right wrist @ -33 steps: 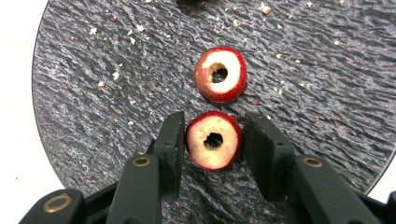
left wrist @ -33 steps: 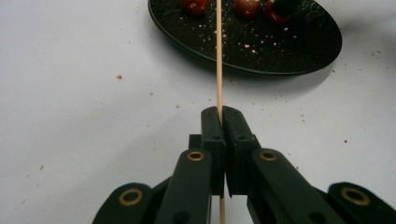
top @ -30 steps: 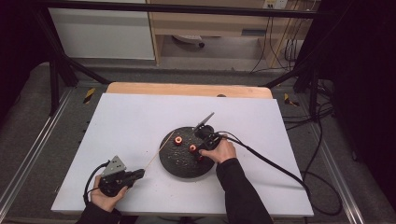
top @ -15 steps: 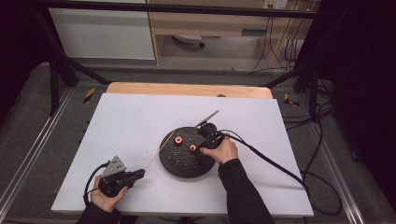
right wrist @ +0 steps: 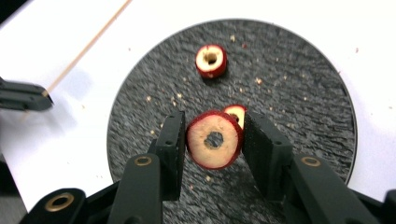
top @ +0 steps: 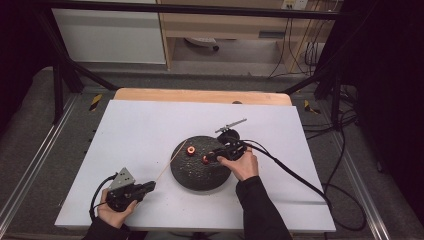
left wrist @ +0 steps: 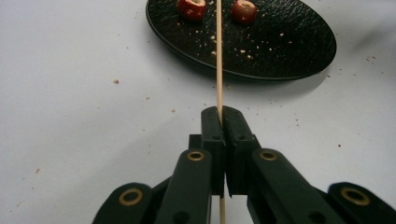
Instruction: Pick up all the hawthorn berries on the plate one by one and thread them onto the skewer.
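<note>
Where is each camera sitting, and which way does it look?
High view: above the table, looking forward and down; both forearms and hands show.
Left gripper view: rides the left gripper, looking along its fingers, shut on a skewer pointing to the black plate.
Right gripper view: rides the right gripper, looking down at the fruit ring it holds.
All share the plate.

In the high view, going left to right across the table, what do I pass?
Left tool shut on the skewer → black plate → loose cored fruit piece → fruit piece gripped in the right tool.
</note>
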A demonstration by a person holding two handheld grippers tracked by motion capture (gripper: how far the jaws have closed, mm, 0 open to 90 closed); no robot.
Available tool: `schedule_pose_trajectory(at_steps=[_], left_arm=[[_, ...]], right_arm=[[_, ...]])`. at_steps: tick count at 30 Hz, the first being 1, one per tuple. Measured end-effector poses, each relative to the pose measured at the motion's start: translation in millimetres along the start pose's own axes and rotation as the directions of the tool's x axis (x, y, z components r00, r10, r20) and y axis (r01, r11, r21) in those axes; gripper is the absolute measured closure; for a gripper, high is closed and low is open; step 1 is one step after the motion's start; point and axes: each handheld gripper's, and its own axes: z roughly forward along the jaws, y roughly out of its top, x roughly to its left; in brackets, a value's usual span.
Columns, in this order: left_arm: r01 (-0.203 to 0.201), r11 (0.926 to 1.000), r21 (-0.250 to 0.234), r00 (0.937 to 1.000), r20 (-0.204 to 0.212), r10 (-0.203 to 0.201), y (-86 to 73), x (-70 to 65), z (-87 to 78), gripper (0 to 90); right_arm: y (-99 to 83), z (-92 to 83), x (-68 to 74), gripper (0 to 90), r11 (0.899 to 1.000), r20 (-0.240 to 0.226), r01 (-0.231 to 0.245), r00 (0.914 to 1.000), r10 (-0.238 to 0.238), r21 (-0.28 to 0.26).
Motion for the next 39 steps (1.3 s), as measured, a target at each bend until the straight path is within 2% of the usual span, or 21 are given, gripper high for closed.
schedule_pose_trajectory(at_steps=[2, 3, 4, 7, 11, 14, 21, 28, 34, 39], left_arm=[[0.001, 1.0000, -0.002, 1.0000, 0.000, -0.001, 0.0, -0.4, 0.1, 87.5], [0.002, 1.0000, -0.003, 1.0000, -0.001, -0.002, 0.0, -0.6, 0.0, 87.5], [0.003, 1.0000, -0.005, 1.0000, -0.001, -0.003, 0.0, -0.7, -0.1, 87.5], [0.005, 1.0000, -0.008, 1.0000, -0.002, -0.005, -0.1, -1.4, 0.0, 87.5], [0.007, 0.9999, -0.010, 1.0000, -0.004, -0.007, -0.1, -2.4, 0.2, 87.5], [0.009, 0.9999, -0.011, 0.9999, -0.006, -0.009, -0.1, -2.8, 0.4, 87.5], [0.012, 0.9998, -0.016, 0.9999, -0.006, -0.012, -0.4, -4.1, 1.0, 87.5], [0.018, 0.9996, -0.021, 0.9998, -0.010, -0.018, -0.5, -5.1, 0.6, 87.5], [0.023, 0.9995, -0.023, 0.9996, -0.013, -0.023, -0.3, -6.3, 0.8, 87.5], [0.028, 0.9993, -0.025, 0.9994, -0.018, -0.029, -0.1, -7.5, 1.0, 87.5]], right_arm=[[-2.4, -2.1, -0.6, 60.7, 0.999, -0.005, -0.006, 1.0000, 0.006, -0.035], [-5.4, -3.9, -0.8, 60.7, 0.997, -0.010, -0.016, 0.9998, 0.015, -0.070], [-5.4, -3.9, -0.8, 60.7, 0.997, -0.010, -0.016, 0.9998, 0.015, -0.070], [-10.9, -5.6, -1.0, 60.7, 0.990, -0.029, -0.040, 0.9989, 0.036, -0.134], [-19.6, -5.3, -1.3, 60.7, 0.972, -0.058, -0.075, 0.9963, 0.064, -0.221], [-25.5, -4.2, -1.3, 60.6, 0.953, -0.081, -0.103, 0.9933, 0.083, -0.285], [-35.6, 1.1, 4.2, 60.6, 0.897, -0.125, -0.154, 0.9859, 0.111, -0.415], [-41.1, 9.2, 10.4, 60.6, 0.826, -0.149, -0.200, 0.9785, 0.142, -0.528], [-41.6, 15.6, 14.0, 60.7, 0.771, -0.173, -0.242, 0.9697, 0.172, -0.589], [-41.0, 18.6, 14.6, 60.6, 0.726, -0.177, -0.258, 0.9662, 0.188, -0.638]])
